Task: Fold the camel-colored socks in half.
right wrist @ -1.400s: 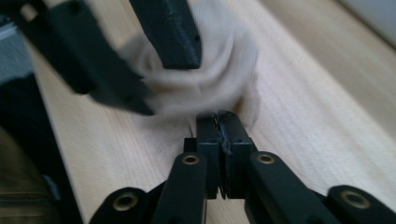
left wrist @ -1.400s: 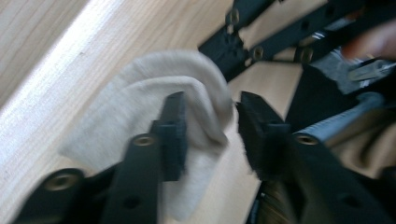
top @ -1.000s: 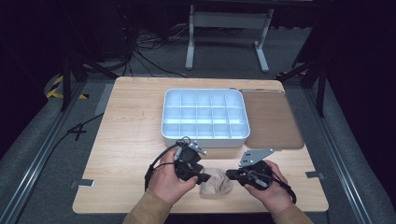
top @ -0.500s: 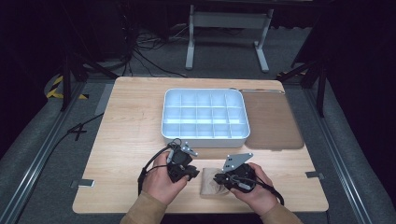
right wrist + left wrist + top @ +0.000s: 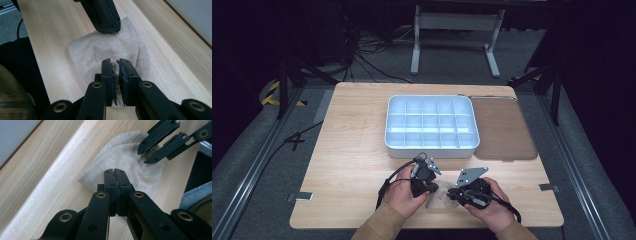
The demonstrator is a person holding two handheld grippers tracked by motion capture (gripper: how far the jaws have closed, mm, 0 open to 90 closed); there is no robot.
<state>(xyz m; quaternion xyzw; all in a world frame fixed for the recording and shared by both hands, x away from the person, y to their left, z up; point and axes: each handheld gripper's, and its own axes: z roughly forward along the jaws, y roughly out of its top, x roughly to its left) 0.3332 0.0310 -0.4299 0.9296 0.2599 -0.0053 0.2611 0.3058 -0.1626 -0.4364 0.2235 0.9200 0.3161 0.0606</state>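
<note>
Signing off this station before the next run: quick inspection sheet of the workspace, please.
Surface: light wooden table, flat, no spills seen.
Job's things: beige cloth lying crumpled near the front edge.
Clutter: white compartment tray, compartments look empty; brown mat beside it, touching or not I cannot tell.
Grippers: left hand-held gripper has just closed, jaws together on the cloth's edge; right hand-held gripper nearly closed, a fold of cloth between its jaws.
Cables: black cable loops from the left hand-held gripper; more cables on floor.
Surroundings: dark room, metal stand behind table.
</note>
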